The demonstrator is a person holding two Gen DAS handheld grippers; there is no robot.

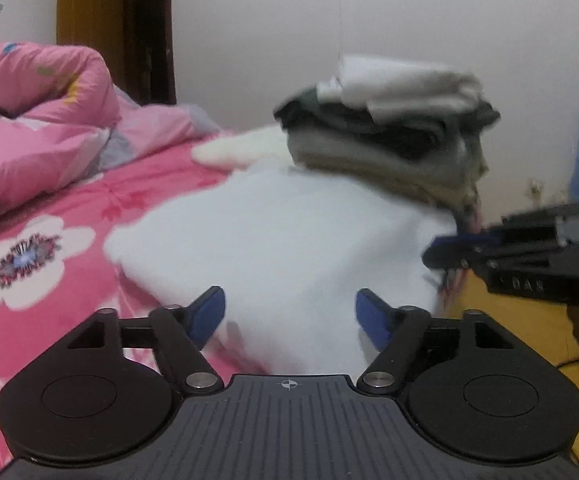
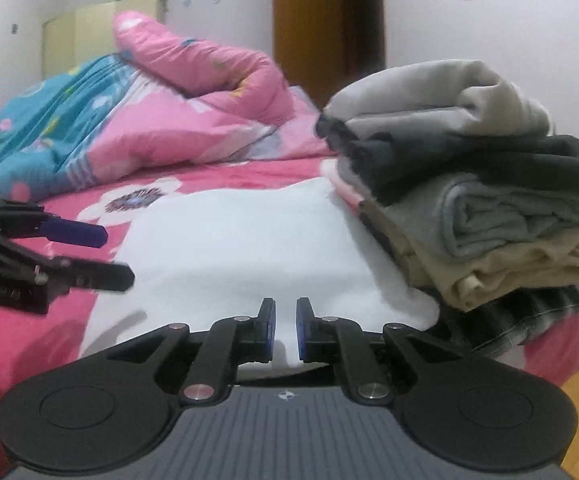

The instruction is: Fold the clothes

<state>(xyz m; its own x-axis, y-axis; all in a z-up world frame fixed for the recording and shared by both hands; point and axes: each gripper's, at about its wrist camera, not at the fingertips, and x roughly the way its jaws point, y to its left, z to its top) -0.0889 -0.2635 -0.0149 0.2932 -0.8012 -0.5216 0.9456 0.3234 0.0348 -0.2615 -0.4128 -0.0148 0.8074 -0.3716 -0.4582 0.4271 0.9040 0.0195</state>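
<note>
A folded white garment (image 2: 245, 248) lies flat on a bed covered by a pink floral sheet (image 1: 41, 264), its far right corner just beside a stack of folded clothes (image 2: 473, 200) near the bed's right edge. The left gripper (image 1: 289, 314) hovers at the garment's near edge with its jaws well apart and nothing between the blue pads (image 1: 205, 316). The right gripper (image 2: 285, 326) sits at the near hem, jaws only a narrow gap apart; white cloth shows in that gap, but whether the pads actually pinch it cannot be told. By its look the garment is light, soft and limp: it will likely sag and unfold if lifted from 1 point, so a hold at 2 spots along the near hem or under the 2 near corners seems the safer choice, with the folded layers pinched together. The fabric looks fleecy rather than slick, so slipping seems a small risk; the tall stack beside it looks easier to topple if bumped. Counted: 1 white garment on the sheet, 1 stack showing about 5 or 6 folded pieces in grey, dark, pale blue-grey, tan and plaid, 1 bunched pink-and-blue quilt (image 2: 137, 120) at the far left, and 2 grippers.
</note>
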